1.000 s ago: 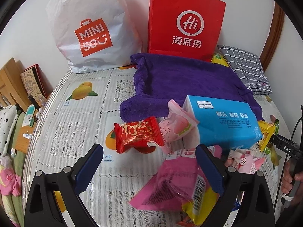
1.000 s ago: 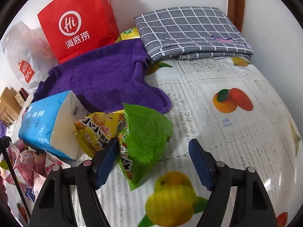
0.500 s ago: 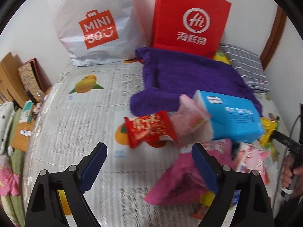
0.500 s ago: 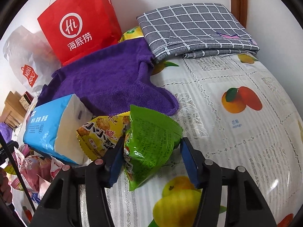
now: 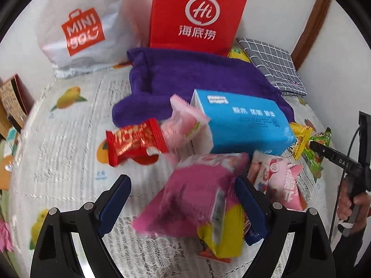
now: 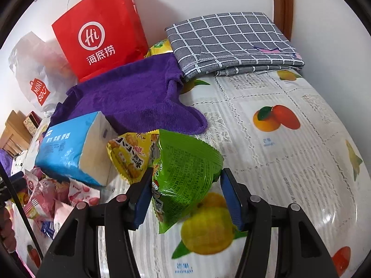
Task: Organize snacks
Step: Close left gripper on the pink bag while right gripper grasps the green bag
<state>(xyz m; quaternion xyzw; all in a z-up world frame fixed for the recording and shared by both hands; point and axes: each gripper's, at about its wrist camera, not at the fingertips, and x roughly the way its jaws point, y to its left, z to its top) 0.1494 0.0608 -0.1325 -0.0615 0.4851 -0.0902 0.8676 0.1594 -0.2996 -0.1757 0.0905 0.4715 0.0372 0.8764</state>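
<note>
On the fruit-print lace desk [image 6: 278,139], my right gripper [image 6: 185,199] fingers pinch the light, crinkly, slippery green foil snack packet [image 6: 185,169] mid-body; my left gripper [image 5: 183,208] fingers stand spread.

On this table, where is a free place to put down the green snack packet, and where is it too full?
Free: the tablecloth right of the green packet, below the checked cloth; also the stretch below the white bag, left of the red packet. Crowded: around the blue tissue pack, where pink packets pile up.
</note>
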